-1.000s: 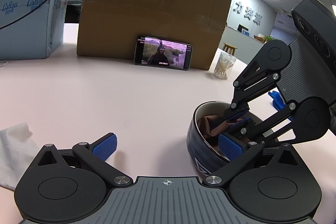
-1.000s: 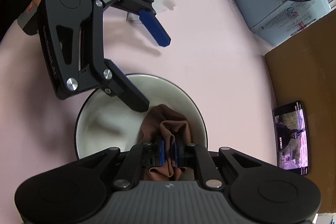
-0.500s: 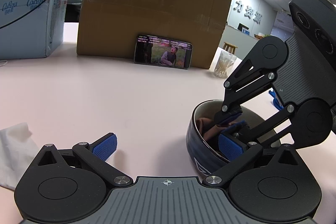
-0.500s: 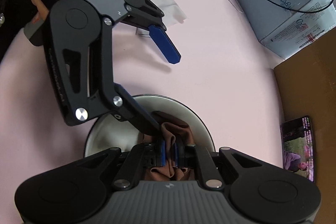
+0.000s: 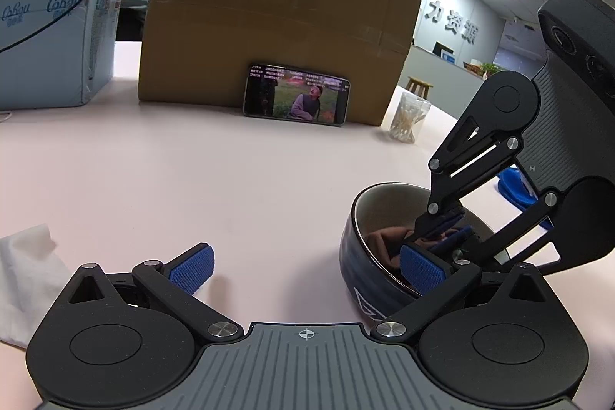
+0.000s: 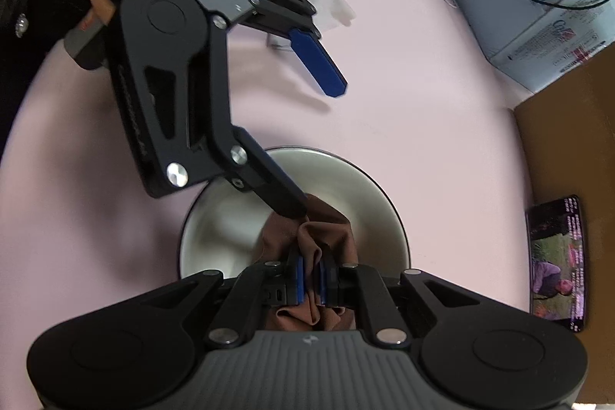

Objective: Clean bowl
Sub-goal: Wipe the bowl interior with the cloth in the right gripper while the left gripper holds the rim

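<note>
A dark blue bowl [image 5: 357,271] with a pale inside [image 6: 215,233] stands on the pink table. My right gripper [image 6: 310,268] reaches down into it and is shut on a bunched brown cloth [image 6: 326,225], which lies against the bowl's floor. In the left wrist view the right gripper [image 5: 446,229] and the cloth [image 5: 384,241] show inside the bowl. My left gripper [image 5: 307,266] is wide open. One of its fingers dips over the near rim into the bowl beside the cloth, and the other hangs over bare table.
A large cardboard box [image 5: 276,25] stands at the back with a phone [image 5: 296,95] leaning on it, playing video. A pale blue carton [image 5: 50,25] is at the left, a jar of cotton swabs [image 5: 407,118] at the right, and a white tissue [image 5: 19,275] at the near left.
The right gripper has shifted a little inside the bowl with the cloth, closer to the left gripper's inner finger. The left gripper has kept still. The phone's picture has changed.
</note>
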Demonstrator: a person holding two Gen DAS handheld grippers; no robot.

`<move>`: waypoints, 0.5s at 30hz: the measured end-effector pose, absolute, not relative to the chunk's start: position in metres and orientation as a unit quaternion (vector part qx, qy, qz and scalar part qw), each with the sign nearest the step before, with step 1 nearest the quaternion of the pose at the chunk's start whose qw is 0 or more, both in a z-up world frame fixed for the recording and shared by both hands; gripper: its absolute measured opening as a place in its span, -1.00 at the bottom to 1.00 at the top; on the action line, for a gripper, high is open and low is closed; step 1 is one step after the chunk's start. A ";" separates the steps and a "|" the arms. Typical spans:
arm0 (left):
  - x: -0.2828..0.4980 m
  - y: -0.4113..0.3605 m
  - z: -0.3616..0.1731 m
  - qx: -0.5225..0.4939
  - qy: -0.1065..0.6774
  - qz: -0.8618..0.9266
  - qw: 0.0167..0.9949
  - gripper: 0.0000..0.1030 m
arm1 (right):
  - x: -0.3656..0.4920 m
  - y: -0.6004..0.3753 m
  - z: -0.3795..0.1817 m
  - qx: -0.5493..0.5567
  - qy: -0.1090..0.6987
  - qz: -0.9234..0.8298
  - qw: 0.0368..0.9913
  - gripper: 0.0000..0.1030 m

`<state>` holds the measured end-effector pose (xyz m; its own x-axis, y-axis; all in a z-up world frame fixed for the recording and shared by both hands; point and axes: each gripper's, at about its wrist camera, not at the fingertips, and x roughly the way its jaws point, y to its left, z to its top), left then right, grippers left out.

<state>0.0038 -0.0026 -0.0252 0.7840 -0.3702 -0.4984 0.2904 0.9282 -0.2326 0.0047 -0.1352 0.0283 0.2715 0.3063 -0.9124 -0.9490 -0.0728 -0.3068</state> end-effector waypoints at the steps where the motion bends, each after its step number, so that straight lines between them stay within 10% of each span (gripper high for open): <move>1: 0.004 -0.003 -0.025 -0.072 0.279 -0.176 0.941 1.00 | 0.004 -0.134 0.028 -0.518 0.307 0.519 0.606 -0.80; 15: 0.004 -0.003 -0.026 -0.074 0.281 -0.178 0.940 1.00 | 0.013 -0.136 0.024 -0.527 0.301 0.494 0.623 -0.80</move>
